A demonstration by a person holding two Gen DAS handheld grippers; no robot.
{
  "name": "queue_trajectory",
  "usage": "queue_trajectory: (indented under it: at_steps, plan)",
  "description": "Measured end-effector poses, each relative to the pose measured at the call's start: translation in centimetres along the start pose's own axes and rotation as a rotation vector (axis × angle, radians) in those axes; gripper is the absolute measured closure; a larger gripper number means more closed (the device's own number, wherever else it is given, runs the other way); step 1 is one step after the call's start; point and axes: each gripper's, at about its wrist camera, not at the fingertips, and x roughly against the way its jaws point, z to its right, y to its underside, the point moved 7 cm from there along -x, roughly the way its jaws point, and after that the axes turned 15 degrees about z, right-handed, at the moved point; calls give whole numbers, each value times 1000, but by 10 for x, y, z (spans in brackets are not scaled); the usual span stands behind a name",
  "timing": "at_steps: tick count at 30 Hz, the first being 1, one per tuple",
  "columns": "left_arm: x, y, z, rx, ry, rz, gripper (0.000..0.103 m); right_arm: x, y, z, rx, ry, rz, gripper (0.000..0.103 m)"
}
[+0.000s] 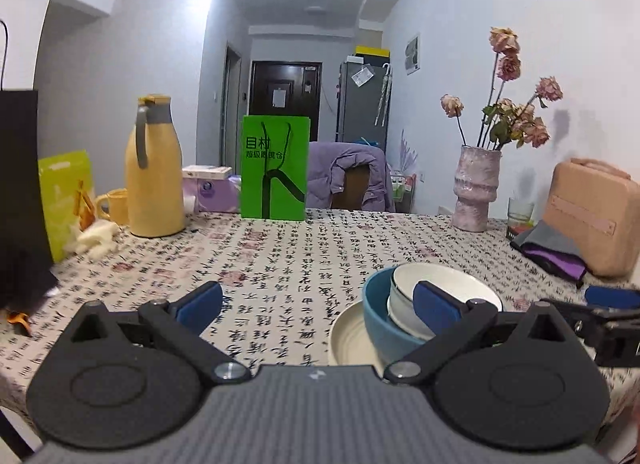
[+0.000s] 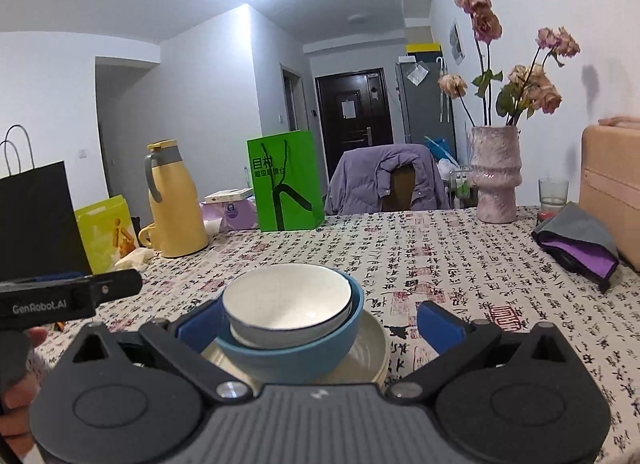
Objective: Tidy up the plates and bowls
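On the patterned tablecloth (image 2: 440,264) a white bowl (image 2: 284,300) sits nested in a blue bowl (image 2: 288,356), which rests on a cream plate (image 2: 372,344). My right gripper (image 2: 318,326) is open wide just in front of this stack. Its left pad is beside the bowls and its right pad stands well clear, neither pressing. In the left wrist view the same white bowl (image 1: 444,284), blue bowl (image 1: 376,312) and plate (image 1: 352,340) lie to the lower right. My left gripper (image 1: 318,308) is open and empty to their left.
A yellow jug (image 1: 154,183), green bag (image 1: 275,167) and black bag (image 1: 20,191) stand at the far left. A vase of dried flowers (image 2: 496,175), a glass (image 2: 553,193), a folded purple-grey cloth (image 2: 576,244) and a pink case (image 2: 612,187) line the right.
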Motion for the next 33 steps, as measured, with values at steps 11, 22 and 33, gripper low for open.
queue_trajectory:
  at_steps: [11,22,33]
  plan:
    - [49,13,0,-74,14,20,0,48,9,-20,82,12,23,0]
    - [87,41,8,-103,36,4,0,81,33,-38,94,11,9,0]
    - [110,50,14,-104,42,11,0,96,38,-40,88,6,-5,0]
